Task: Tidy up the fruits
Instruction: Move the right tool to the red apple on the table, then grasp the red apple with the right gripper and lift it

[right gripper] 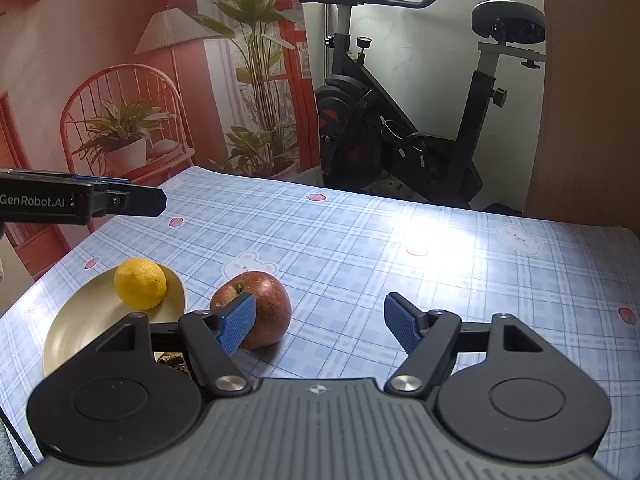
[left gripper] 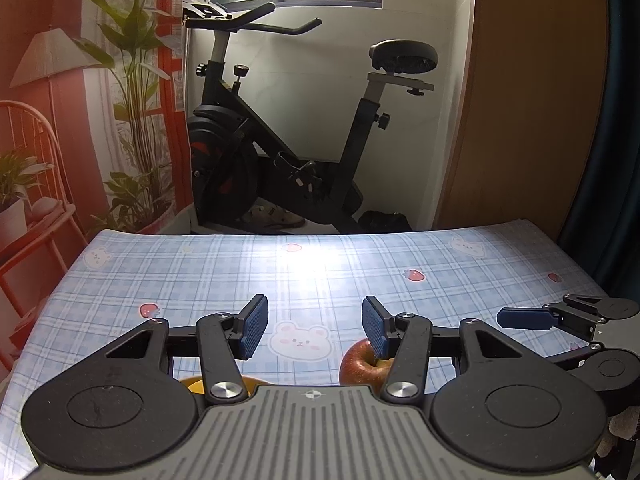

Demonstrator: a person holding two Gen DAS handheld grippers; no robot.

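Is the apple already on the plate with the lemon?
No, the apple stands on the tablecloth beside the plate; only the lemon is on it.

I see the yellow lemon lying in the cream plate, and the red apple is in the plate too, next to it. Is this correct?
Not quite. The lemon does lie in the cream plate, but the red apple is not in it: it sits on the checked tablecloth just beside the plate. The right wrist view shows this.

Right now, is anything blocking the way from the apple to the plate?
Nothing visible. The apple sits on the table just right of the plate, with bare cloth between them. The lemon lies on the plate's far side, leaving room nearer.
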